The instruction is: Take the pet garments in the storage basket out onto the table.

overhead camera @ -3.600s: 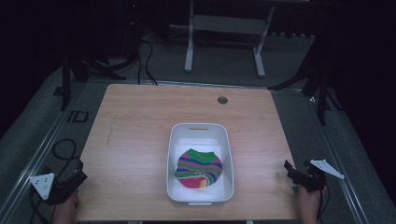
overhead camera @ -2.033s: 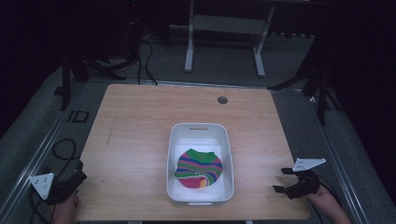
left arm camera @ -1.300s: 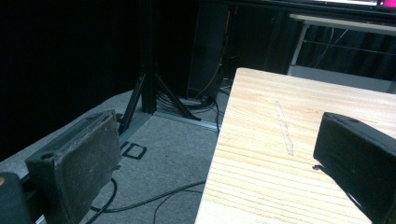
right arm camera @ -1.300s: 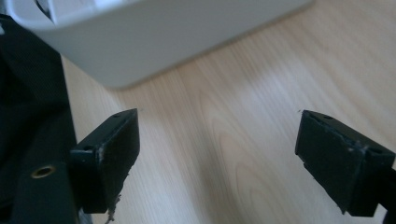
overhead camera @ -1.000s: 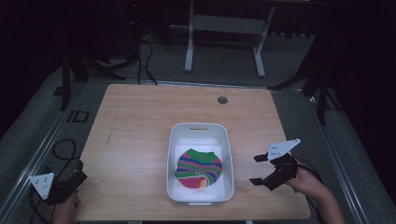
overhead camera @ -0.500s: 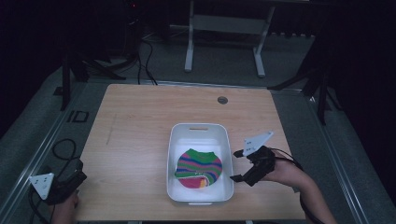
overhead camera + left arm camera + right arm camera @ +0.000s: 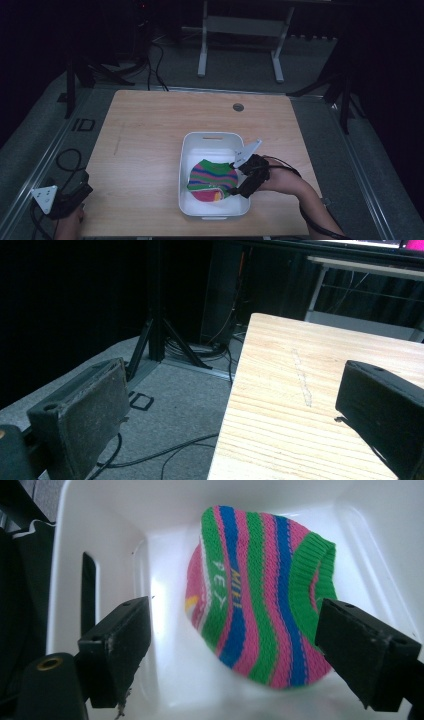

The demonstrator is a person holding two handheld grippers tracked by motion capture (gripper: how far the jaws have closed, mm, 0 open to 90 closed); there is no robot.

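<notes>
- Since the striped sock lies crumpled on the floor of the white tub, near the tub's near end, the right gripper has to reach in over the right wall to get at it, and that is where it hangs now.
- From the right gripper view, the two black jaws stand wide apart with the sock between and beyond them; neither pad touches the knit, so I judge the grasp not yet made.
- That wide spread makes sense to me: the sock is a loose, bunched heap of pink, green and blue bands, and a broad opening lets the jaws straddle a fold of it.
- On the right, the forearm comes in from the near right corner of the table, angled left and slightly away, with the gripper tipped down into the tub and its grey plate uppermost.
- Off at the near left corner the left gripper sits idle, low by the table edge and well apart from the tub.
- Its own view shows its jaws open too, holding nothing, pointing along the table's left edge toward the far side, with the floor and a black stand beyond.
</notes>
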